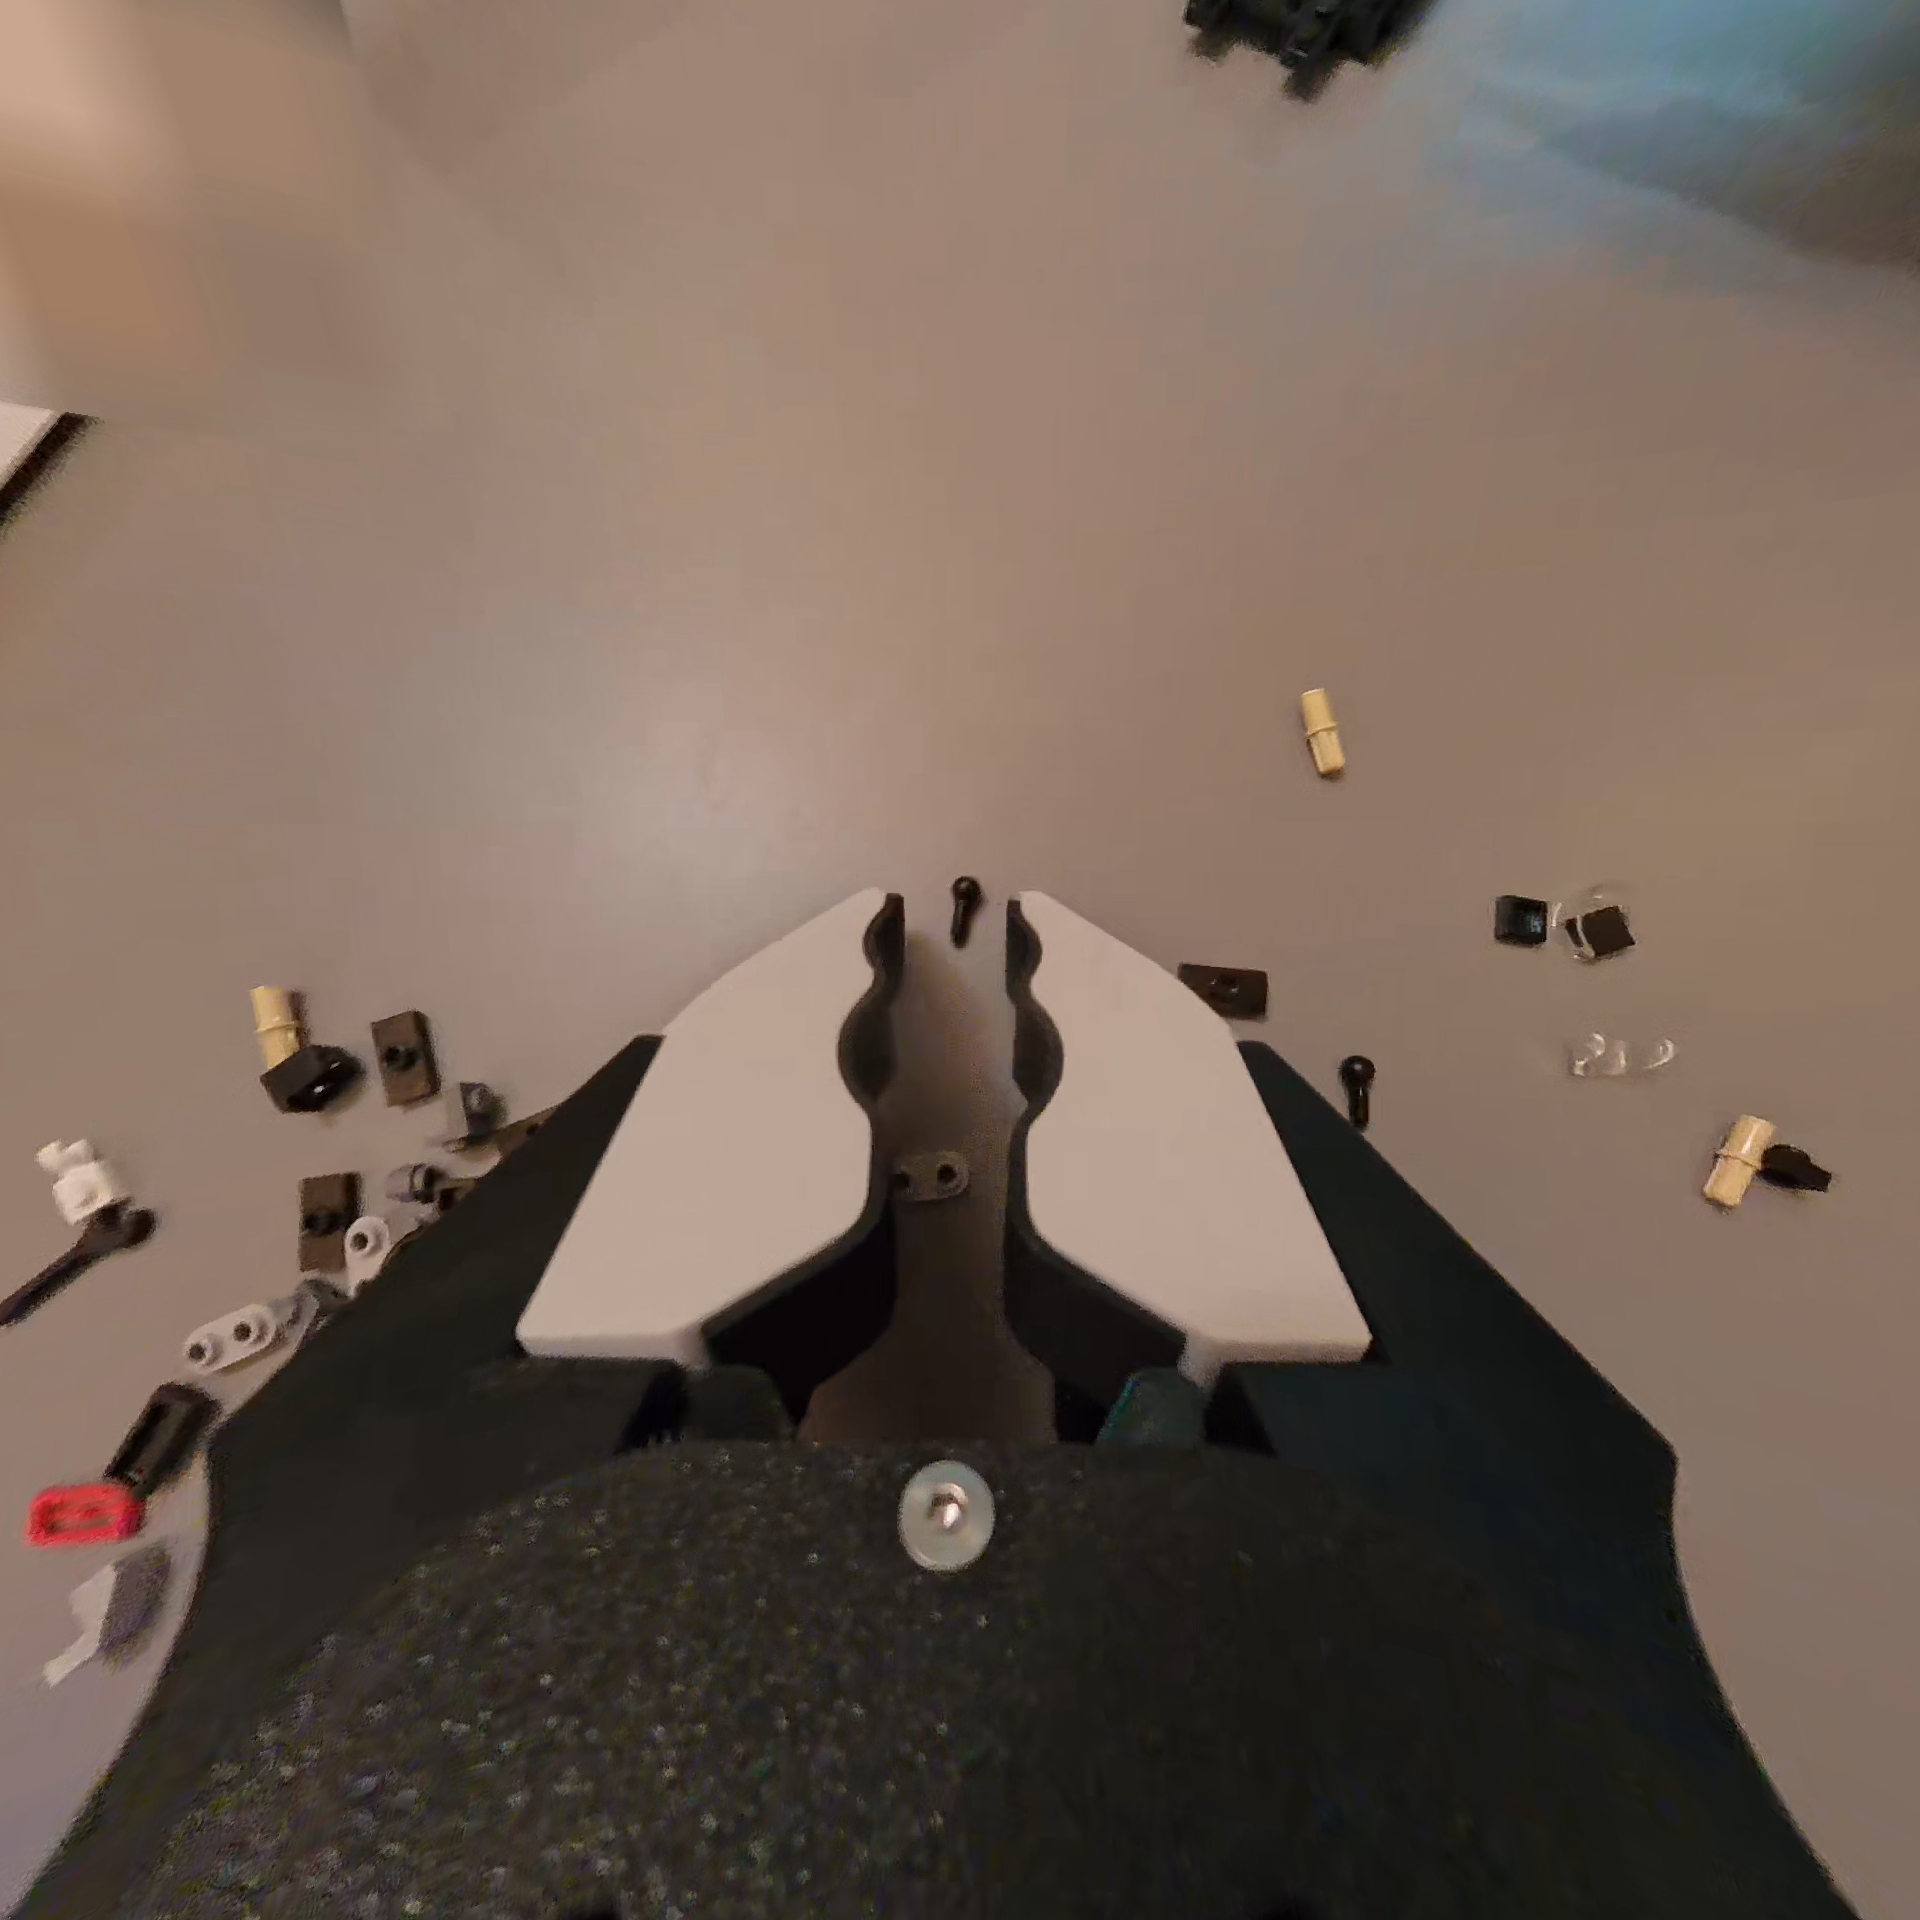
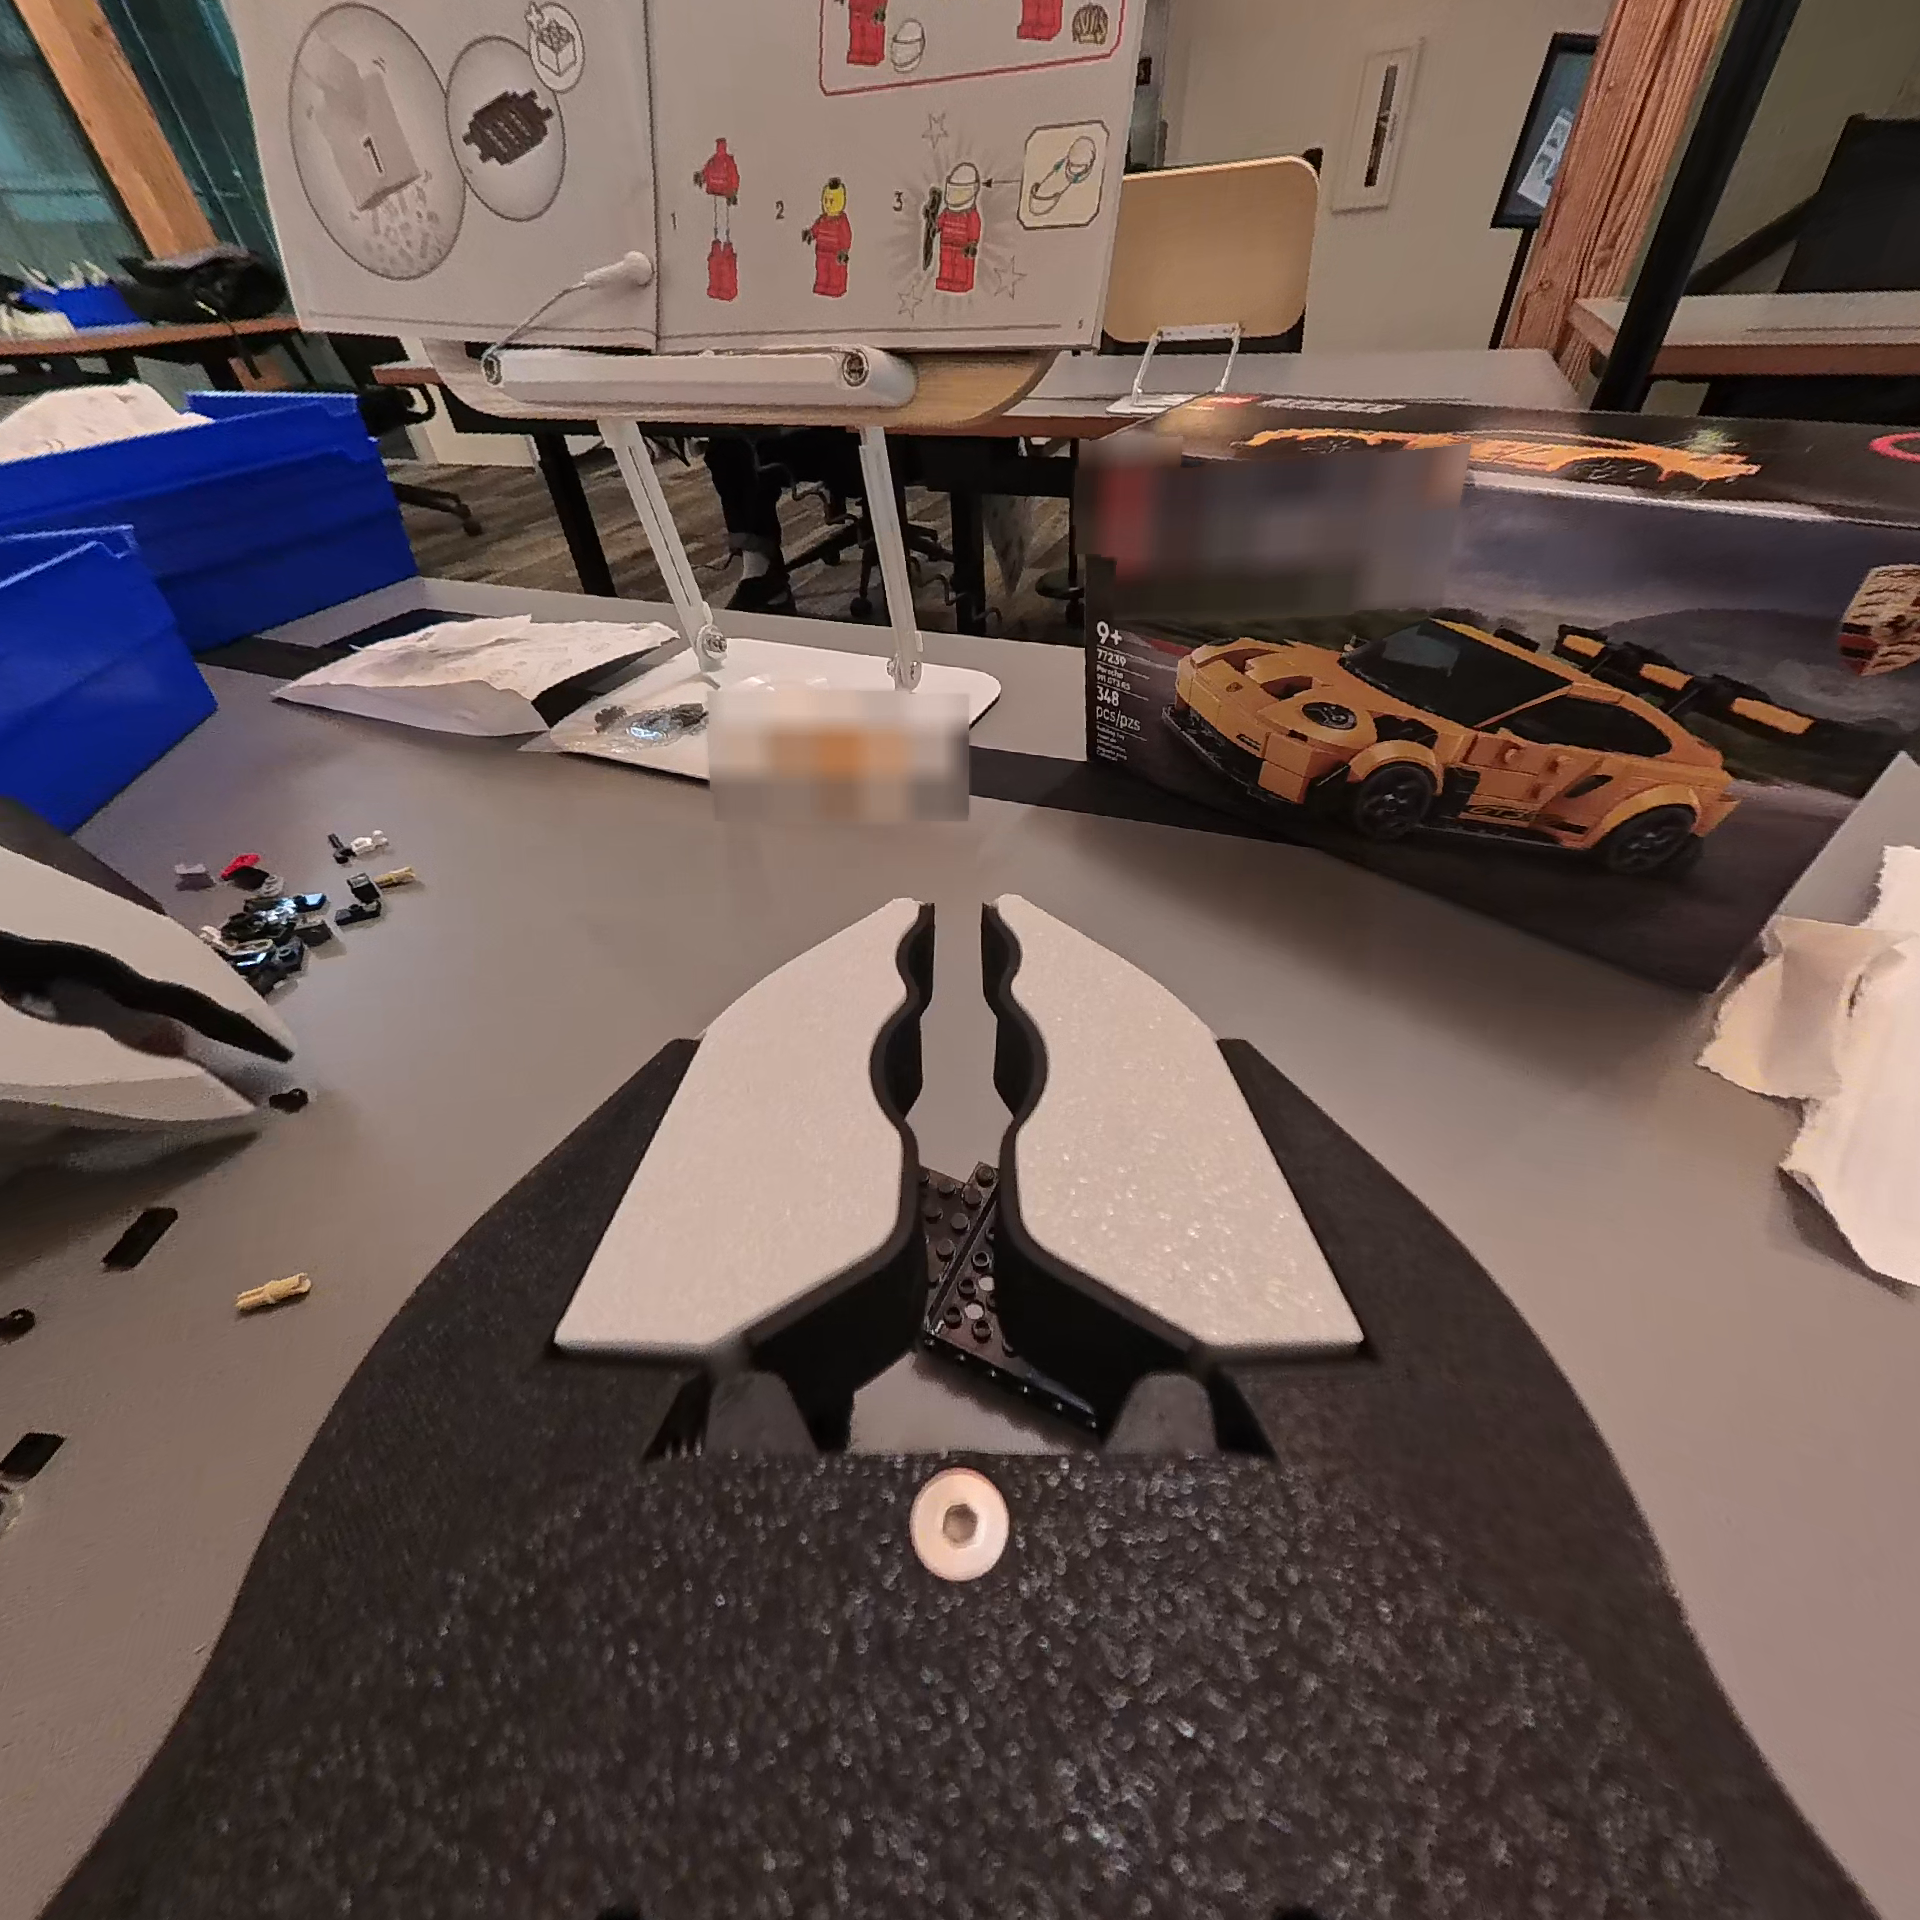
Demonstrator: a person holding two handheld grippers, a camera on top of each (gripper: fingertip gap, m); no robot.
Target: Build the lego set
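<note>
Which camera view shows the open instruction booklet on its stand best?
The right wrist view: the instruction booklet stands open on a white stand at the far side of the table. The left wrist view looks down at loose pieces and does not show it.

I am working in an office room.
Gray desks (image 2: 1299,374), rolling chairs (image 2: 436,488) and blue bins (image 2: 208,488) are sitting all around me.

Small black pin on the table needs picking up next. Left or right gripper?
Left, probably. The left gripper is open, pointing down, with the black pin lying right between its fingertips. The right gripper faces the set box, over a black plate.
</note>
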